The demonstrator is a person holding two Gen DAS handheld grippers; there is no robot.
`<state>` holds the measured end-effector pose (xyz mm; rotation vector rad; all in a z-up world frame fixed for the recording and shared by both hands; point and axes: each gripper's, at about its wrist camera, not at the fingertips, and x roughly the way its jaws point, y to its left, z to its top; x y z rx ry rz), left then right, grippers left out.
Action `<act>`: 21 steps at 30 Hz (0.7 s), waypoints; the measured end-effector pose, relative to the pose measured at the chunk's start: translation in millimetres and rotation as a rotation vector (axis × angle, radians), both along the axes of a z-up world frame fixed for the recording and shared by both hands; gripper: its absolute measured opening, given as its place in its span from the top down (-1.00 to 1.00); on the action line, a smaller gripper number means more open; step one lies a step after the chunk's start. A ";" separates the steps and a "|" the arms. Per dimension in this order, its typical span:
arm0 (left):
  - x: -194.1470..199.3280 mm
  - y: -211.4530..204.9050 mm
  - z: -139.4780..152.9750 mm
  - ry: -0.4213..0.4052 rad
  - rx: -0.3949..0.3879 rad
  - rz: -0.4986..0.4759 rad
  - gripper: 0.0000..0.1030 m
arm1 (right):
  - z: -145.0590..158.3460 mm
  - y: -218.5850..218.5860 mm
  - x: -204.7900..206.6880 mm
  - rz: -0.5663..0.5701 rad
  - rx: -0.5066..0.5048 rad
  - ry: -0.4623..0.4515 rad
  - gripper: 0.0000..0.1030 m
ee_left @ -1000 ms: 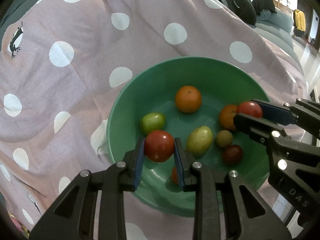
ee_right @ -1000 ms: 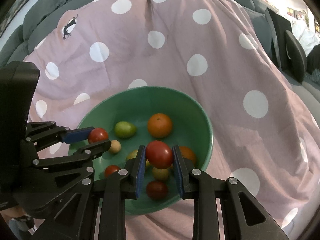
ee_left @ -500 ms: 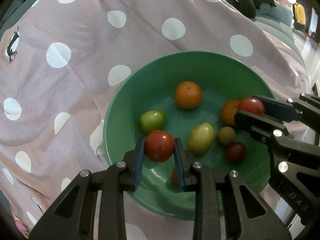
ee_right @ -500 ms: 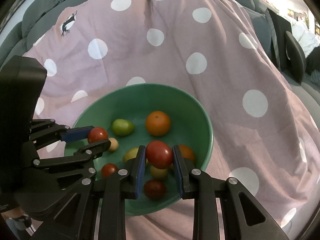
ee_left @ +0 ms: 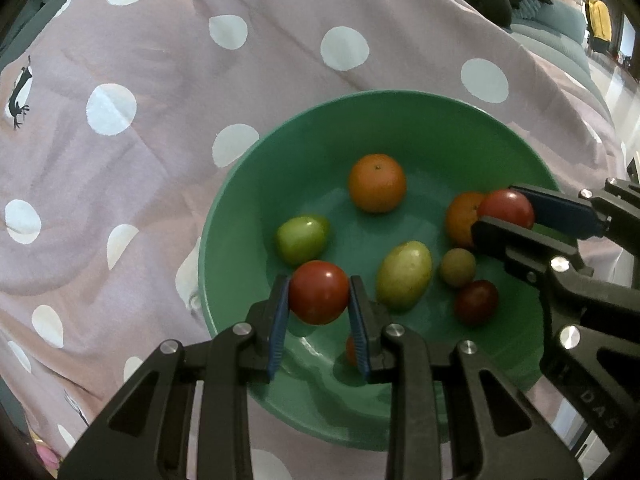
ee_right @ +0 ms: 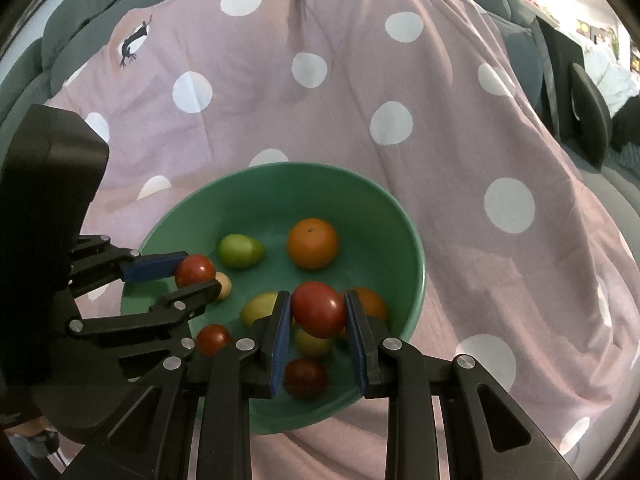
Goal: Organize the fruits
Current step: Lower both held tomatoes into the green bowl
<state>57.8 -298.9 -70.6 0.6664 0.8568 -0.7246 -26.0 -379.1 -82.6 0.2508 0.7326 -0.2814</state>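
Gripping a red tomato (ee_left: 319, 292) between its blue pads, the left tool (ee_left: 319, 308) hangs over the near side of a green bowl (ee_left: 400, 112). Right tool (ee_right: 318, 322) likewise clamps a second red tomato (ee_right: 318, 309) above that bowl. Inside lie an orange (ee_left: 377, 183), a green tomato (ee_left: 302, 239), a yellowish fruit (ee_left: 404, 274) and smaller ones, all on a pink polka-dot blanket (ee_left: 160, 80).
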 end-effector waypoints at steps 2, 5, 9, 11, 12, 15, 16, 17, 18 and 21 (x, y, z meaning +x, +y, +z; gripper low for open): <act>1.5 0.0 -1.5 0.004 0.002 0.001 0.43 | -0.1 0.8 0.9 -0.001 -0.002 0.004 0.47; 2.5 -1.0 -3.9 0.011 0.008 0.006 0.43 | -0.1 1.9 2.0 -0.001 -0.004 0.010 0.47; 4.1 -2.3 -5.1 0.019 0.009 0.012 0.43 | -0.6 3.1 4.0 -0.001 -0.012 0.019 0.47; 4.6 -2.6 -5.8 0.020 0.013 0.015 0.43 | -0.7 3.4 4.3 -0.002 -0.013 0.021 0.47; 5.5 -2.8 -7.1 0.022 0.017 0.016 0.43 | -0.9 3.3 4.6 -0.002 -0.013 0.022 0.47; 4.9 -4.0 -7.5 0.020 0.022 0.015 0.43 | -0.8 4.7 4.8 -0.001 -0.016 0.023 0.47; 5.3 -4.0 -7.6 0.022 0.022 0.016 0.43 | -0.8 5.0 4.6 0.000 -0.015 0.024 0.47; 5.3 -4.1 -7.7 0.023 0.022 0.017 0.43 | -0.7 5.1 4.7 0.001 -0.014 0.024 0.47; 5.5 -4.2 -8.0 0.022 0.024 0.015 0.43 | -1.0 5.2 4.5 0.002 -0.013 0.023 0.47; 4.7 -4.3 -8.8 0.016 0.030 0.011 0.43 | -1.7 5.1 4.8 0.004 -0.013 0.022 0.47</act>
